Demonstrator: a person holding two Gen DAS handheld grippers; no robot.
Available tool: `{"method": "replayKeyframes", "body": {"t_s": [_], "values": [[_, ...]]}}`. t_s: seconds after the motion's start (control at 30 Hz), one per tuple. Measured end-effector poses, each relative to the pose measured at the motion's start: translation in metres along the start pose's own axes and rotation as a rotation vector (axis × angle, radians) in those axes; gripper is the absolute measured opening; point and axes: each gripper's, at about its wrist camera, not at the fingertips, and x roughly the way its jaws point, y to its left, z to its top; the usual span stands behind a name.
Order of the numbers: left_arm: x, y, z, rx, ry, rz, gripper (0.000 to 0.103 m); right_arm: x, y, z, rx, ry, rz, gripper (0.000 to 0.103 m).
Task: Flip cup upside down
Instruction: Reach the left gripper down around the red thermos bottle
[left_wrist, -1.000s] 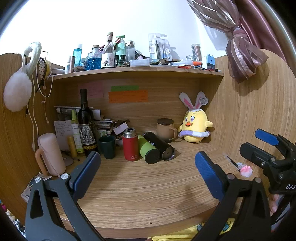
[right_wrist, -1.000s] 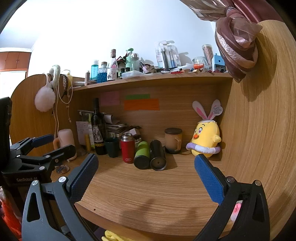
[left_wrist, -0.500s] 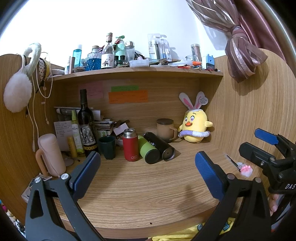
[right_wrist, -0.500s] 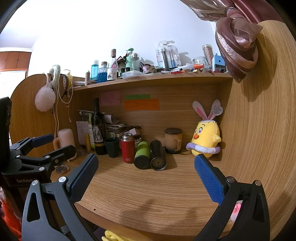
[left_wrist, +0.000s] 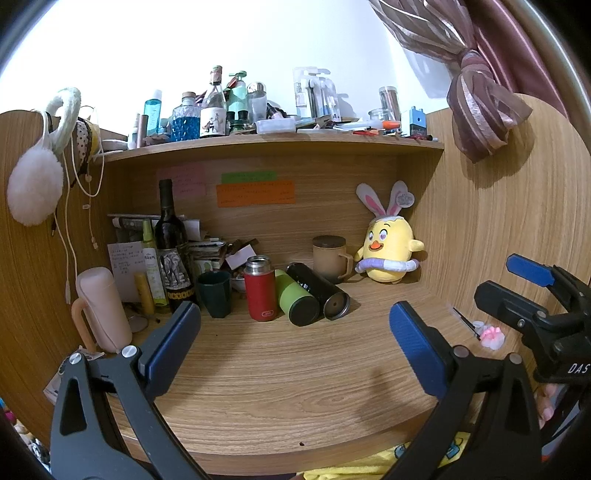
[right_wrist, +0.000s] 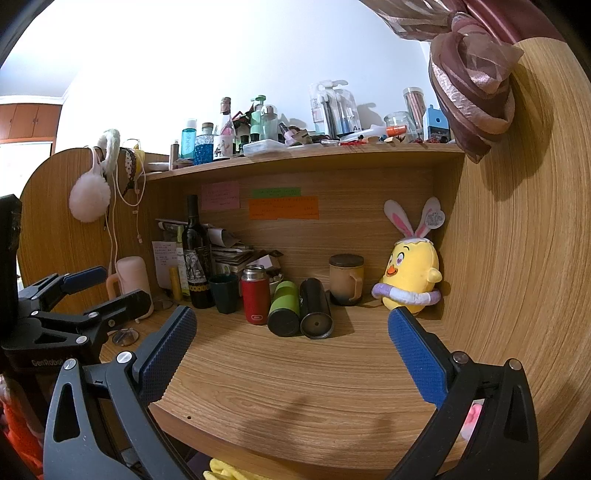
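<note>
A: Where does the cup stand?

B: The dark green cup (left_wrist: 215, 293) stands upright, mouth up, toward the back of the wooden desk (left_wrist: 295, 376), just right of the wine bottle (left_wrist: 170, 243) and just left of the red flask (left_wrist: 260, 288). From the right wrist view it is the same: the cup (right_wrist: 224, 292) sits between bottle and flask.

A: And the claws?

B: The left gripper (left_wrist: 295, 332) is spread wide, nothing between its blue pads (left_wrist: 173, 343). The cup lies well ahead of it, just beyond the tip of its left finger and left of centre. The right gripper (right_wrist: 291, 343) is also spread wide and empty; the cup is ahead and to the left of its left pad.

A: Any contact?

B: None. Both hover over the bare front part of the desk, apart from everything.

A: What else is near the cup?

B: A green tumbler (left_wrist: 295, 301) and a black tumbler (left_wrist: 319, 291) lie on their sides right of the flask. Behind them stands a lidded beige mug (left_wrist: 330, 258), and a yellow chick plush (left_wrist: 389, 251) sits in the corner. A pink jug (left_wrist: 103, 310) stands at far left.
</note>
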Motion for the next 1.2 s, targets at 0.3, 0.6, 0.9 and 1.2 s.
{"method": "replayKeyframes", "body": {"t_s": [0.3, 0.6, 0.9, 1.2], "values": [[0.033, 0.000, -0.011, -0.011, 0.075, -0.020, 0.103, 0.024, -0.013, -0.012, 0.037, 0.065, -0.003, 0.103], [0.161, 0.022, -0.012, 0.014, 0.262, 0.006, 0.103, 0.090, -0.045, -0.039, 0.108, 0.213, -0.017, 0.103], [0.280, 0.062, 0.001, -0.066, 0.336, 0.085, 0.092, 0.149, -0.061, -0.059, 0.139, 0.329, 0.022, 0.103], [0.339, 0.078, 0.005, -0.149, 0.386, 0.045, 0.081, 0.181, -0.059, -0.075, 0.109, 0.407, 0.046, 0.103]]}}
